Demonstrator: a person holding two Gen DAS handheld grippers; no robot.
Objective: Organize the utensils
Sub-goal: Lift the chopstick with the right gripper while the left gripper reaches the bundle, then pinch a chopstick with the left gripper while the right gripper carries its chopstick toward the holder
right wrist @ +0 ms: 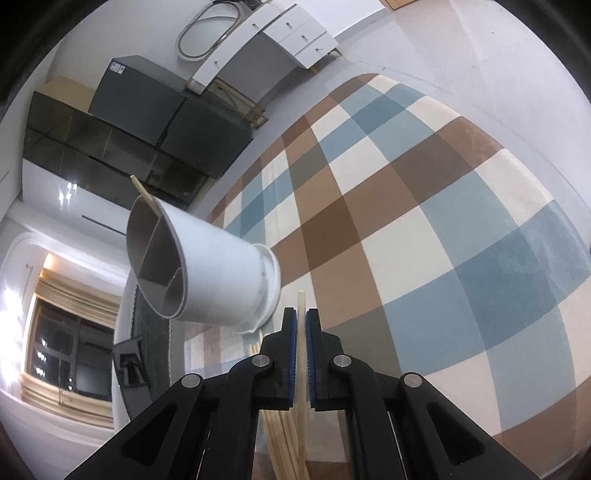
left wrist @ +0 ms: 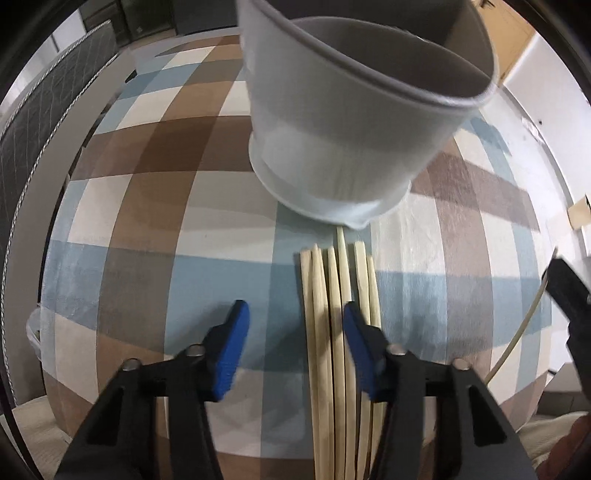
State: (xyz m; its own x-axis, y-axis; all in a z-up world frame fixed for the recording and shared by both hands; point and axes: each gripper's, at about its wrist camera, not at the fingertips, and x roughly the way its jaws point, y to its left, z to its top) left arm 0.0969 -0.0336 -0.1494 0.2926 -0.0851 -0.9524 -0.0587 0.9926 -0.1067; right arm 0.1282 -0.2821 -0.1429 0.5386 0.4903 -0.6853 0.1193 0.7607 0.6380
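Right wrist: right gripper (right wrist: 301, 321) clamps one chopstick (right wrist: 301, 306).

place: home room | signs: checked rug (right wrist: 406, 206), white dresser (right wrist: 291, 33), curtained window (right wrist: 66, 332)

Black hand-held gripper (left wrist: 295, 325) frames, blue ribbed pads (left wrist: 231, 350), round silver pivot pins (right wrist: 341, 360).

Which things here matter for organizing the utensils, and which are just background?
For the job:
- chopsticks
- white holder
- single chopstick in the right gripper

Background:
- checked rug
- dark cabinet
- white drawers
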